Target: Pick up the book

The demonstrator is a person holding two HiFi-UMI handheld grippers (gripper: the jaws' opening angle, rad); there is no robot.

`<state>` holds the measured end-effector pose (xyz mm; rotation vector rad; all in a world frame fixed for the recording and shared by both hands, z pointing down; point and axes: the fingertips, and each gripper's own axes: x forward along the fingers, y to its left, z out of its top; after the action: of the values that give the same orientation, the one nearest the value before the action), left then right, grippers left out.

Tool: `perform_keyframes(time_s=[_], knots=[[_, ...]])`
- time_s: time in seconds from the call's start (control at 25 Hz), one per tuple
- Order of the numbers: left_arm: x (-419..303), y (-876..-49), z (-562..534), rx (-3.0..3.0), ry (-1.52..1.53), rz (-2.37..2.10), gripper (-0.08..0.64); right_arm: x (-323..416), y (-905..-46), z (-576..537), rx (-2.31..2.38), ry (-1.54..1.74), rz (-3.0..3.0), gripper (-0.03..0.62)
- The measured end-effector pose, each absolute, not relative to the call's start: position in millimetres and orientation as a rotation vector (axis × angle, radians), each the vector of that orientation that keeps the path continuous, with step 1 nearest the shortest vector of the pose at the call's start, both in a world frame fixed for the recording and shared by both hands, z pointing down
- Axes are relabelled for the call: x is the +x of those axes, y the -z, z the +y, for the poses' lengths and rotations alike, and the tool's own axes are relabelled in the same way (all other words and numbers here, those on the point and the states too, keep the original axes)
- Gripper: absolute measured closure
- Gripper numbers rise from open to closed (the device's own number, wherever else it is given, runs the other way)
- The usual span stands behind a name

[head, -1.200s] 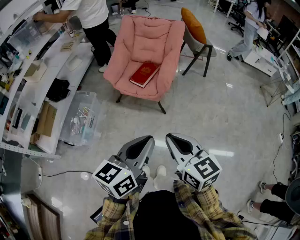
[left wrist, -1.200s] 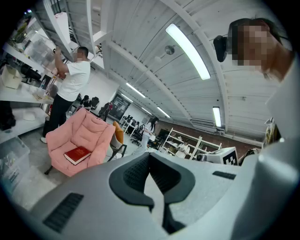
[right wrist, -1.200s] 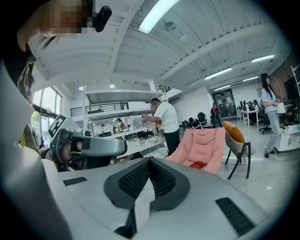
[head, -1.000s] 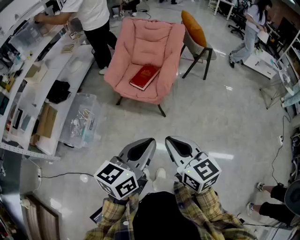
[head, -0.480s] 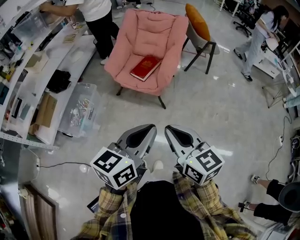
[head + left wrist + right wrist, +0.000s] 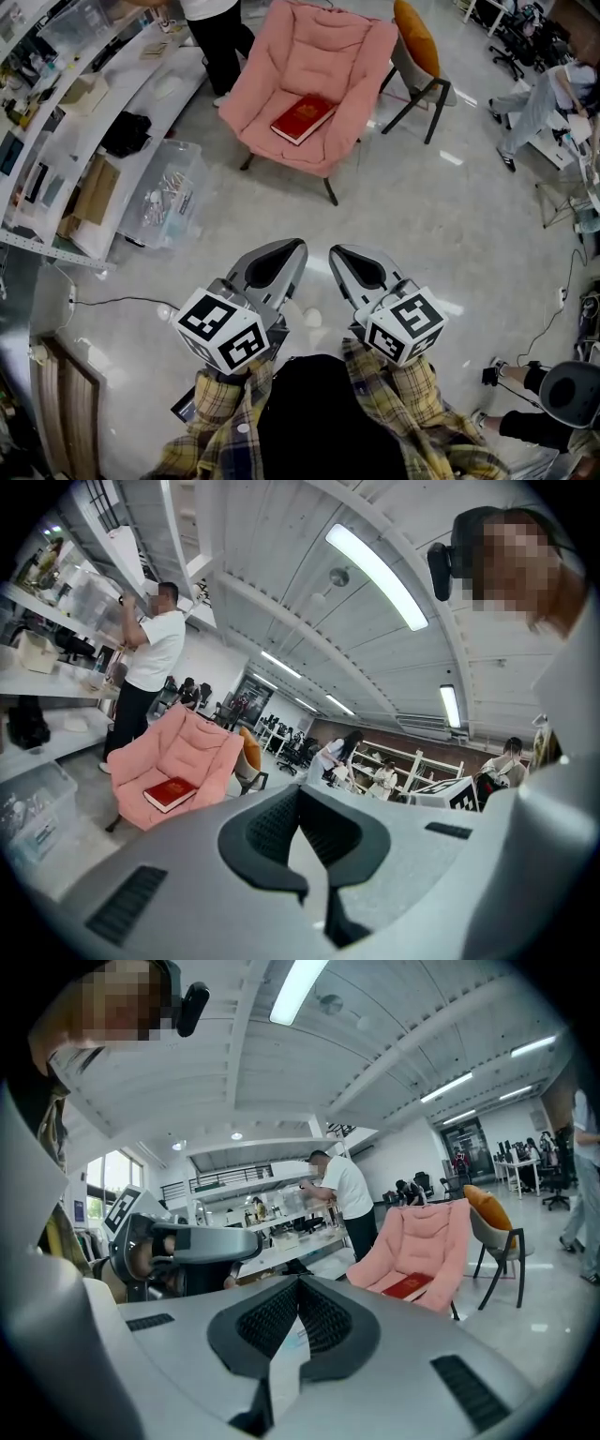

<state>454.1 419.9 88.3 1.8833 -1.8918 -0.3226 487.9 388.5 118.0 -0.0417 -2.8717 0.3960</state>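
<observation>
The red book lies flat on the seat of a pink padded chair, far ahead of me across the floor. My left gripper and right gripper are held side by side close to my body, both pointing toward the chair and well short of it. Both are shut with nothing between the jaws. In the left gripper view the book shows on the chair beyond the shut left gripper. The right gripper view shows the book past the shut right gripper.
A chair with an orange cushion stands right of the pink one. A clear plastic bin and a long white bench run along the left, with a person standing there. Other people are at the right. A cable lies on the floor.
The head view has swung, so the chair and book now sit higher and further right in the picture. Both grippers stay together and shut. The person at the far right has walked on.
</observation>
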Motion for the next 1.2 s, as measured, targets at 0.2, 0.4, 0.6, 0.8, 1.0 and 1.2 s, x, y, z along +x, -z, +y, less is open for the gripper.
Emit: perform_keyframes(time_s=[0.2,0.4,0.6,0.8,1.0,1.2], knots=[[436,-94,423,1.824,0.346,-1.916,0.555,472,-128,390,-0.083,-0.407,-2.827,0.575],[410,-101,419,1.813,0.349,-1.913,0.555,445,-134,386,-0.091,-0.415,-2.817,0.575],[368,-101,407,1.822,0.352,-1.897,0.555,405,-136,376,-0.083,-0.413,-2.802,0.575],[310,-101,397,1.848,0.333,-1.866,0.555,345,-135,369,-0.054,-0.406,-2.799,0.575],[251,-102,395,1.857,0.318,-1.842,0.555,289,-129,364,-0.018,-0.394,-2.802,0.575],[202,-108,396,1.872,0.308,-1.807,0.555,244,-131,360,0.046,-0.399,-2.796,0.575]])
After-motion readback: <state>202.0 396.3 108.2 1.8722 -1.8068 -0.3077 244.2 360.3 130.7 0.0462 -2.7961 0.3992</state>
